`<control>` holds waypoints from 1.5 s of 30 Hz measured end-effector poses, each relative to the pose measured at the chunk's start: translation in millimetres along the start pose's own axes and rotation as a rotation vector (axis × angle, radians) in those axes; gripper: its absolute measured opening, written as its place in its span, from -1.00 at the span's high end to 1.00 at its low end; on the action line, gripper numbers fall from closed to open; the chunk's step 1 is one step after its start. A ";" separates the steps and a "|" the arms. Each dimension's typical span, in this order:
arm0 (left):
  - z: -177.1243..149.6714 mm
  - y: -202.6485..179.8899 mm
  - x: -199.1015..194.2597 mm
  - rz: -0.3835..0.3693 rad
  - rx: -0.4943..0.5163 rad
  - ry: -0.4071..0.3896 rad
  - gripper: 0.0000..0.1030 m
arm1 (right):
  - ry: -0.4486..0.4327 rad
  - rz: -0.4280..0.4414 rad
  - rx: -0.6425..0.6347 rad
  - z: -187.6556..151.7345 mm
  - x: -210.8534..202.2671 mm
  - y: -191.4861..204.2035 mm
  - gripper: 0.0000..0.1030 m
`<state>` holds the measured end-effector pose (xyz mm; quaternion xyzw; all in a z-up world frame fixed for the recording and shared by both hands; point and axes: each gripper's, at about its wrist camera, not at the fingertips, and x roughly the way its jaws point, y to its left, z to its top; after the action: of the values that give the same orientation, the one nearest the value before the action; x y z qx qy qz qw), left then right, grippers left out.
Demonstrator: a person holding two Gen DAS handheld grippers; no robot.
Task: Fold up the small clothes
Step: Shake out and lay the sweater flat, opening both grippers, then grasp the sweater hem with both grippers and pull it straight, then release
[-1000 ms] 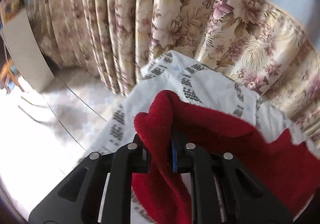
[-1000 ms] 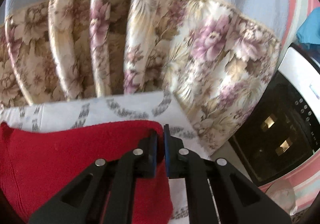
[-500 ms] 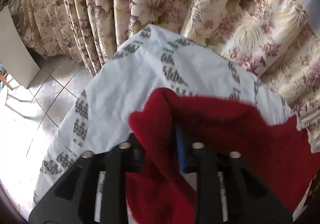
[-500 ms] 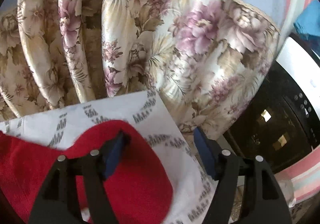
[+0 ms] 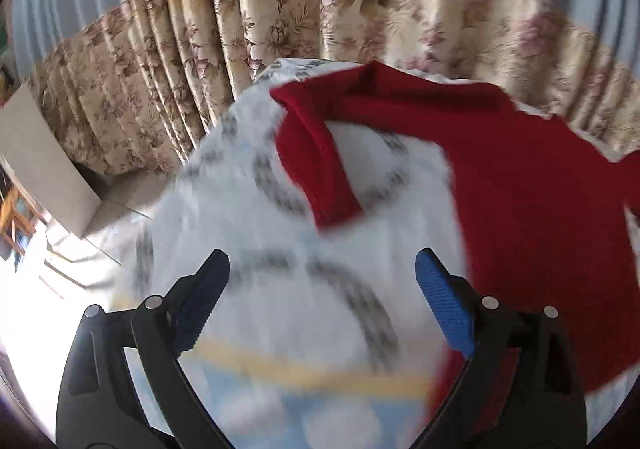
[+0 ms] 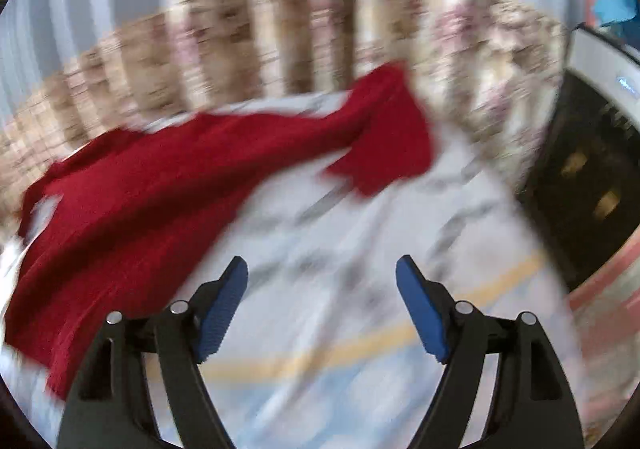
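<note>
Left gripper (image 5: 322,275): fingers spread wide, nothing between them, over bare white patterned sheet (image 5: 280,249). Right gripper (image 6: 322,275): fingers spread wide too, holding nothing, over the sheet (image 6: 340,241).

Red sweater (image 5: 540,189) lies on the sheet toward its far edge, by the flowered curtain (image 5: 160,89). One sleeve (image 5: 316,165) bends back toward the left gripper. The other sleeve (image 6: 384,137) lies near the far right corner. Both views blurred. Dark appliance (image 6: 592,177) beyond the right edge.
</note>
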<state>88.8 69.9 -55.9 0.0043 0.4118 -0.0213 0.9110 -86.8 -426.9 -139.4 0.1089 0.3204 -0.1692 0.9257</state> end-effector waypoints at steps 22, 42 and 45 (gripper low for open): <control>-96.8 -77.3 -16.4 -0.132 0.054 0.086 -0.72 | 0.058 0.207 -0.027 -125.2 -27.9 131.4 -0.51; -94.1 -79.5 -11.3 -0.193 0.036 0.106 -0.15 | -0.109 0.026 -0.106 -91.1 -80.5 114.1 0.96; -96.0 -88.6 -14.0 -0.238 0.057 0.116 0.19 | -0.161 -0.013 -0.087 -84.6 -99.5 96.4 0.96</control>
<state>3.8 -15.7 -107.9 -0.0173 0.4604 -0.1406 0.8763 -170.2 -287.8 -133.0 0.0523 0.2528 -0.1694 0.9511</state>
